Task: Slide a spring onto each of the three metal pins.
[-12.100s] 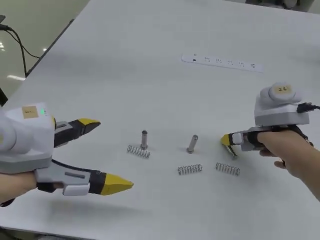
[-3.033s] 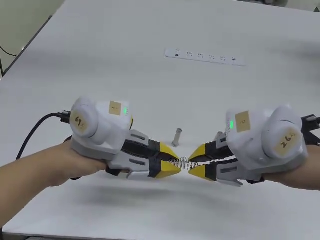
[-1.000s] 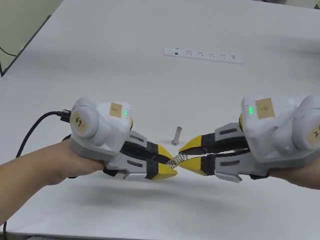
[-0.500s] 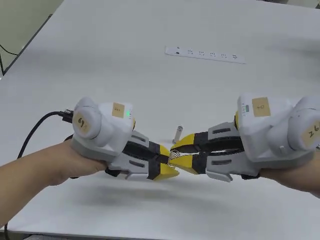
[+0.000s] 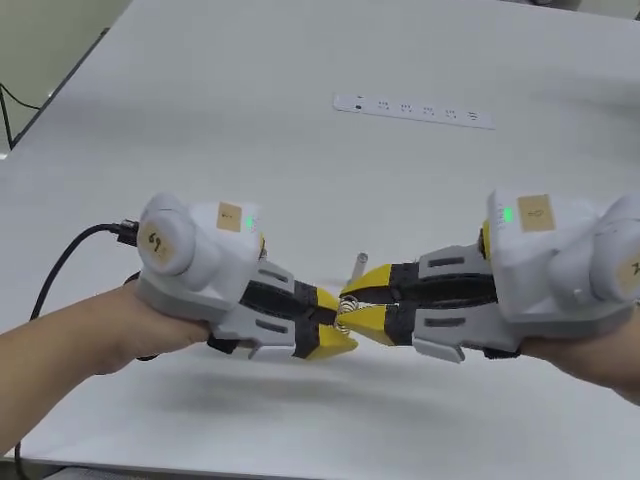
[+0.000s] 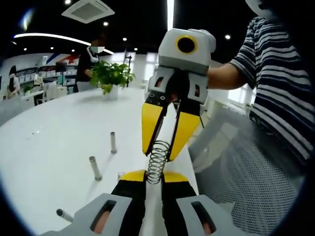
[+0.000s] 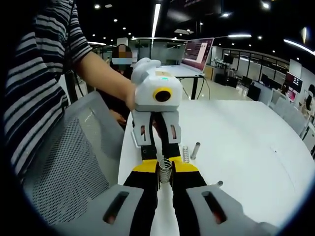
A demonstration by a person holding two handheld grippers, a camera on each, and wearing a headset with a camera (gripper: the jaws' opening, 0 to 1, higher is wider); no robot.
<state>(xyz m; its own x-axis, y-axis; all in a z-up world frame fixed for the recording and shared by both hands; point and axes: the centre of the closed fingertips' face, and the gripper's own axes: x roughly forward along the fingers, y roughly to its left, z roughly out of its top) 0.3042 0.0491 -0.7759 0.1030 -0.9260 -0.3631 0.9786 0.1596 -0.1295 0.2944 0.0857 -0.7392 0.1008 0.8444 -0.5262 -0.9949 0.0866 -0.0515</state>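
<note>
The left gripper (image 6: 153, 176), white-bodied with black jaws tipped in yellow, has its jaws drawn in on the near end of a small bright steel coil spring (image 6: 157, 162). The spring's long axis runs straight forward out of those jaws into the tips of the matching right gripper (image 7: 165, 167). That gripper faces it nose to nose, jaws closed to the spring's width on the other end. So the spring hangs above the table, held at both ends, with neither hand nearer and neither end free. This is what the next move turns on.

As I judge it, one gripper must let go before the spring can be aimed. Its axis lies roughly level, so it will also need turning upright.

Forward and left of the left jaws, a short grey metal pin (image 6: 113, 142) stands upright on the white tabletop (image 5: 250, 130). A second pin (image 6: 94, 168) stands closer, and a third pin (image 6: 64, 215) is closest, aslant in the fisheye.

Forward and right of the right jaws, a second coil spring (image 7: 185, 154) stands on end just beside a pin — touching or not, I cannot tell.

A long white power strip (image 5: 412, 110) lies well beyond, and a black cable (image 5: 75, 255) trails behind the left gripper. Only the opposing gripper stands in the way.
</note>
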